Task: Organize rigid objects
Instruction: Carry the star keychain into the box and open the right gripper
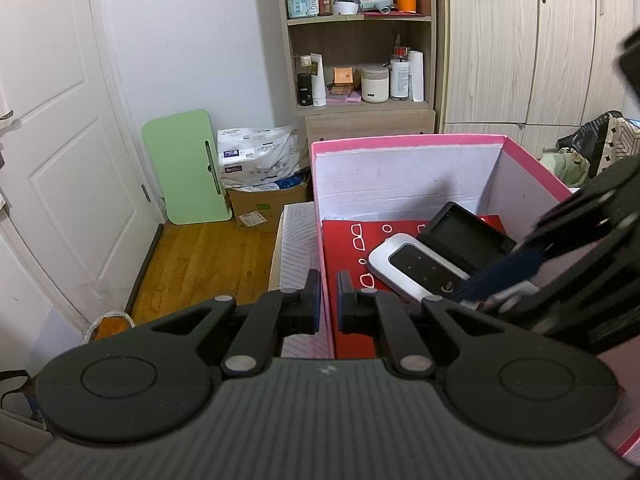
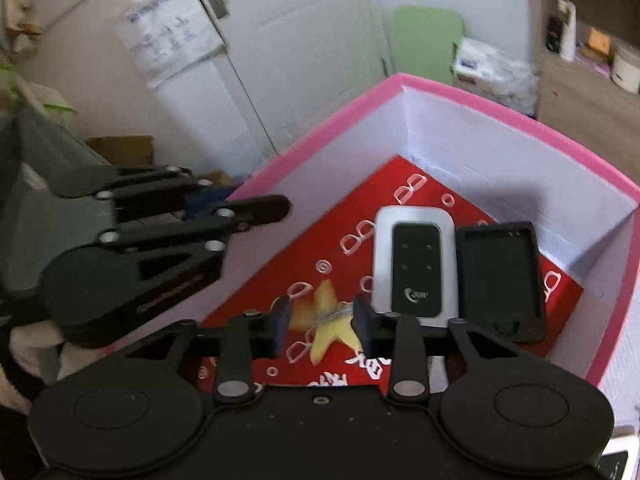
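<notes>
A pink box (image 1: 400, 141) (image 2: 480, 101) with white inner walls has a red liner (image 1: 346, 246) (image 2: 360, 212) printed with white glasses. On the liner lie a silver-and-black pocket device (image 1: 416, 270) (image 2: 414, 264) and, beside it, a black rectangular case (image 1: 464, 236) (image 2: 500, 276). My left gripper (image 1: 329, 300) (image 2: 216, 200) is shut on the box's left wall. Inside the box, low over the liner, my right gripper (image 2: 322, 320) (image 1: 488, 292) is open. A blurred yellow star-shaped piece (image 2: 326, 336) sits between its fingers, and the pads look clear of it.
Behind the box stands a wooden shelf (image 1: 360, 112) with bottles and jars. A green board (image 1: 188, 168), a cardboard box (image 1: 264, 204) and a white door (image 1: 60, 140) line the left. Wardrobe doors (image 1: 540, 40) fill the right. Wooden floor (image 1: 208, 264) shows left of the box.
</notes>
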A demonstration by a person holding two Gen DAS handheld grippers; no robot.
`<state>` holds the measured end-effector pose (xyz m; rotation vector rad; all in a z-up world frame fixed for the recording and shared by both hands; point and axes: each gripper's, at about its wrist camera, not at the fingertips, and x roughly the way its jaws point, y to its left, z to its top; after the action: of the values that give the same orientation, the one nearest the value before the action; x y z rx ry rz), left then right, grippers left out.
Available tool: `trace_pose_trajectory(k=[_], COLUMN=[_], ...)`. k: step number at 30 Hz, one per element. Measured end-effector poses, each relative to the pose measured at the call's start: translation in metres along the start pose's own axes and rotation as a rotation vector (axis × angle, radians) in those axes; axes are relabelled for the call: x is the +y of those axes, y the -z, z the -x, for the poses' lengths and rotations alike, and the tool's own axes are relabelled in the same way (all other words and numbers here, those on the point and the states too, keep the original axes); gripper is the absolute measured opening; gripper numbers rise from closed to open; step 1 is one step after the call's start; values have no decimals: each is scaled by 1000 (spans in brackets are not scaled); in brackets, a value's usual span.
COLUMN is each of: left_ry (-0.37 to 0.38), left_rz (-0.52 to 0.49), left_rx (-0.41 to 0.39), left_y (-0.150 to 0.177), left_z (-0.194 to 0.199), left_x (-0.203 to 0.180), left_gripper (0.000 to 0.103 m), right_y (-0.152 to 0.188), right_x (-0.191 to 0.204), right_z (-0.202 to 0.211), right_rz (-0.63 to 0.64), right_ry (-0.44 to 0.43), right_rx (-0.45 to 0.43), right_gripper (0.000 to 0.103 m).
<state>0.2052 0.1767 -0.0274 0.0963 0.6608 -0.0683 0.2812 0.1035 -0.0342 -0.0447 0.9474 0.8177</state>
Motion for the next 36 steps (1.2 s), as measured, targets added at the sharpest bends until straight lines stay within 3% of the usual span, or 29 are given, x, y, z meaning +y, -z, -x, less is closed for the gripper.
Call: trace_pose_trajectory(k=[4, 7, 9, 12, 17, 23, 30, 36], left_ry=[0, -21, 14, 34, 60, 84, 37, 84], left_rz=[6, 17, 27, 45, -29, -146, -238, -191], left_rx=[1, 1, 26, 98, 168, 281, 347, 340], left_y=[0, 0, -1, -6, -16, -27, -8, -3], left_z=[0, 1, 0, -8, -3, 18, 21, 21], left_x=[0, 0, 3, 8, 7, 6, -6, -2], left_gripper=[7, 7, 7, 7, 7, 22, 26, 8], right_y=[26, 54, 77, 109, 144, 159, 168, 175], right_x=[1, 6, 7, 5, -4, -13, -31, -46], right_z=[54, 90, 107, 127, 144, 149, 123, 104], right_rz=[-21, -35, -48, -120, -219, -242, -222, -248], right_ry=[-1, 52, 93, 143, 198, 260, 449, 567], right_rx=[-176, -296, -355, -404, -424, -427, -358, -296], right_gripper=[51, 59, 65, 65, 65, 66, 71, 74])
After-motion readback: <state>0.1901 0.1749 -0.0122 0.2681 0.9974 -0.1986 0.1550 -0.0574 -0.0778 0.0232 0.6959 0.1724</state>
